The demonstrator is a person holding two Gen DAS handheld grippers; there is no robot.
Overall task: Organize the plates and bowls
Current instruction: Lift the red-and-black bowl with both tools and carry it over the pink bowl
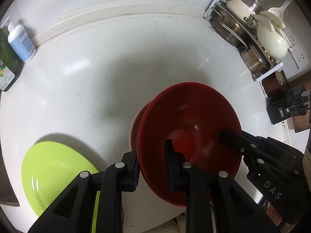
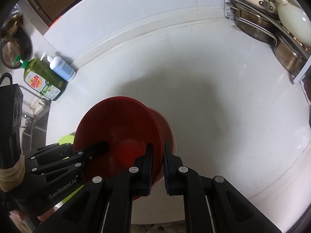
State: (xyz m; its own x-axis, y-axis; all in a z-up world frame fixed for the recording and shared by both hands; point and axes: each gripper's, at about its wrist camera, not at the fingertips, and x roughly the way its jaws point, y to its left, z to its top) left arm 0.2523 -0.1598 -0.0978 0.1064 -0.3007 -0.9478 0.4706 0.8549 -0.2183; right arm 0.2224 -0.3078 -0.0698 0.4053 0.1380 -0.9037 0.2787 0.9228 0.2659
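Counter: a pale, glossy worktop (image 1: 93,81) is seen filling both views, faintly scratched, with soft shadows cast around the red bowl.
Back wall: a white wall (image 2: 136,9) is met behind the bowl, joined to the counter by a raised cream strip (image 1: 120,9).
Pot rack: a white-framed rack (image 1: 243,38) is set at the far right corner of the counter, well apart from the bowl; steel pans and a cream lidded pot (image 1: 272,40) are stacked in it.
Sink side: a steel sink edge and tap (image 2: 29,114) are glimpsed to the left of the bowl in the right wrist view.
Green plate: a lime plate (image 1: 54,174) is laid flat on the counter, near the bowl on its left.
Red bowl: a stack of red bowls (image 1: 194,120), at least two nested, is held tilted on its side above the counter, the opening turned toward the cameras.
Left gripper: the left gripper (image 1: 151,167) is pinched on the bowl's near left rim, one finger inside and one outside.
Right gripper: the right gripper (image 2: 157,167) is closed on the opposite rim, the wall caught between its pads.
Bottles: a green dish-soap bottle (image 2: 42,79) and a pale blue pump bottle (image 2: 62,69) are stood against the wall, far left of the bowl.
Knife block: a black block (image 1: 285,104) is placed just below the rack.
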